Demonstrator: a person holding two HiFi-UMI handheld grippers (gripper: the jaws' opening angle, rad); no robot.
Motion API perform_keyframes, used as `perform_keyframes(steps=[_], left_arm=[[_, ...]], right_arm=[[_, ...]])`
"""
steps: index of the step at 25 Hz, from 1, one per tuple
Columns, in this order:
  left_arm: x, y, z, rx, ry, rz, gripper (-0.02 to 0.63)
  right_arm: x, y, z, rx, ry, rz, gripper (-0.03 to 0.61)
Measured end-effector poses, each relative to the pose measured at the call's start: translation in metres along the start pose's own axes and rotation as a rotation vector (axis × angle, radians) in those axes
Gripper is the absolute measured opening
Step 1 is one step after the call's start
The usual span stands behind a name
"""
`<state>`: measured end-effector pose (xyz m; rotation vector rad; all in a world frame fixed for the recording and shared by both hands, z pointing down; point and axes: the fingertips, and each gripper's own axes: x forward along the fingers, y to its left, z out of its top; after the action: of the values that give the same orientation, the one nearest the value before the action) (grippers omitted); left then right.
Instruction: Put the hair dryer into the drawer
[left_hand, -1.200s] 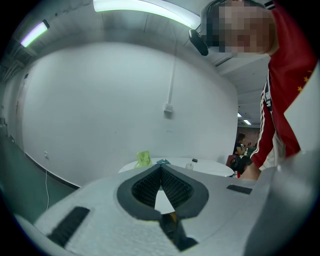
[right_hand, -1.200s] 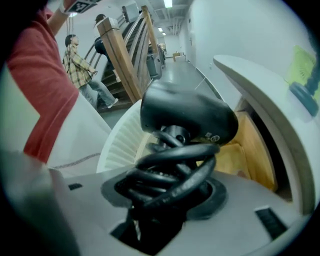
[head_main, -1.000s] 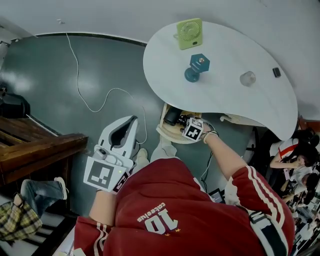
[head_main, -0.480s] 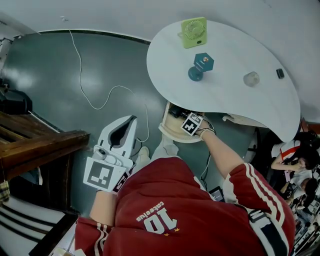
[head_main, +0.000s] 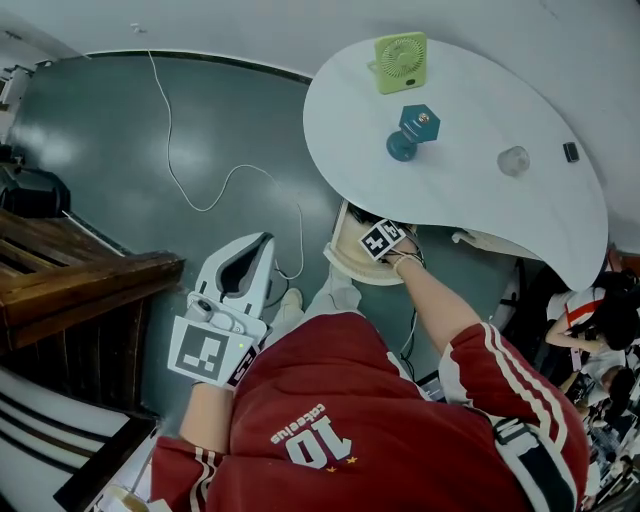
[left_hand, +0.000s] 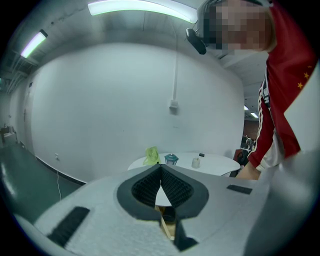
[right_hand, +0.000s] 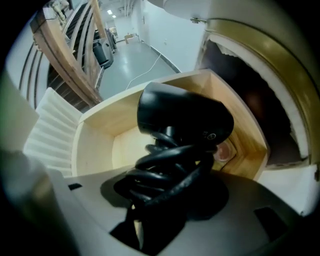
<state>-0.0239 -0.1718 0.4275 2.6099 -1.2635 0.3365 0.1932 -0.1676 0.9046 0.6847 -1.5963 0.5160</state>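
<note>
— Wooden drawer (right_hand: 95, 142) found pulled open. Position of the hair dryer (right_hand: 185, 117)?
— Hanging inside the drawer's open mouth, barrel across its width. Contact with the drawer floor not determinable.
— Held how?
— By the right gripper (right_hand: 167, 195), pointing down into the drawer, jaws clamped on the handle and the black cord (right_hand: 172, 167) coiled round it.
— Left gripper (left_hand: 161, 186)?
— Well away from the drawer, jaws closed together, nothing between them. No part in the work at present.
— Anything else in the drawer?
— 1 small pinkish round item (right_hand: 227, 150) against the drawer's inner wall, partly behind the dryer. Identity unclear.
— Risks?
— 3 noted, as judgement only. 1: grip taken over coiled cord, not bare handle, so a possible slip or twist of the body on release. 2: barrel wide against the drawer's walls, likely to catch the rim if lowered tilted. 3: cord loop liable to spring loose over the drawer's front and jam the closing.
— Recommendation?
— Lower squarely to the drawer floor before parting the jaws. Confirm cord fully inside the drawer.
</note>
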Motion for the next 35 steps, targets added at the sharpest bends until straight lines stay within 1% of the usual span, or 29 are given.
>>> perform_keyframes(steps=[3,5,8,11,13,15,18,20,25,29,33,35], left_arm=[[-0.002,0.001,-0.004,-0.01,0.012,0.009,0.0],[-0.005,0.001,-0.006,-0.011,0.017,0.016,0.0],[-0.009,0.002,-0.009,-0.006,0.024,0.026,0.0],[-0.012,0.005,-0.011,-0.012,0.023,0.039,0.0],[-0.013,0.006,-0.012,-0.015,0.02,0.044,0.0],[-0.014,0.006,-0.012,-0.017,0.015,0.046,0.0],[-0.014,0.006,-0.01,-0.021,0.002,0.042,0.0],[-0.013,0.005,-0.008,-0.019,-0.008,0.036,0.0],[-0.009,0.0,-0.004,-0.025,-0.043,0.003,0.0],[-0.007,-0.002,0.0,-0.031,-0.071,-0.034,0.0],[-0.007,-0.005,0.008,-0.027,-0.102,-0.082,0.0],[-0.01,-0.004,0.011,-0.025,-0.116,-0.103,0.0]], right_arm=[[0.006,-0.004,-0.004,0.092,0.023,-0.035,0.252],[0.011,-0.006,0.0,0.111,0.012,-0.05,0.253],[0.017,-0.007,0.01,0.095,-0.024,-0.065,0.261],[0.021,-0.003,0.006,0.077,-0.012,-0.067,0.272],[0.023,-0.002,0.006,0.062,-0.008,-0.068,0.296],[0.022,-0.001,0.008,0.044,-0.013,-0.075,0.299],[0.019,0.002,0.011,0.024,-0.021,-0.078,0.324],[0.014,0.002,0.012,0.022,-0.032,-0.083,0.324],[-0.006,0.004,0.017,-0.021,-0.07,-0.1,0.322],[-0.028,0.007,0.03,-0.052,-0.121,-0.12,0.314],[-0.052,0.015,0.03,-0.091,-0.128,-0.108,0.315],[-0.064,0.02,0.029,-0.092,-0.138,-0.112,0.314]])
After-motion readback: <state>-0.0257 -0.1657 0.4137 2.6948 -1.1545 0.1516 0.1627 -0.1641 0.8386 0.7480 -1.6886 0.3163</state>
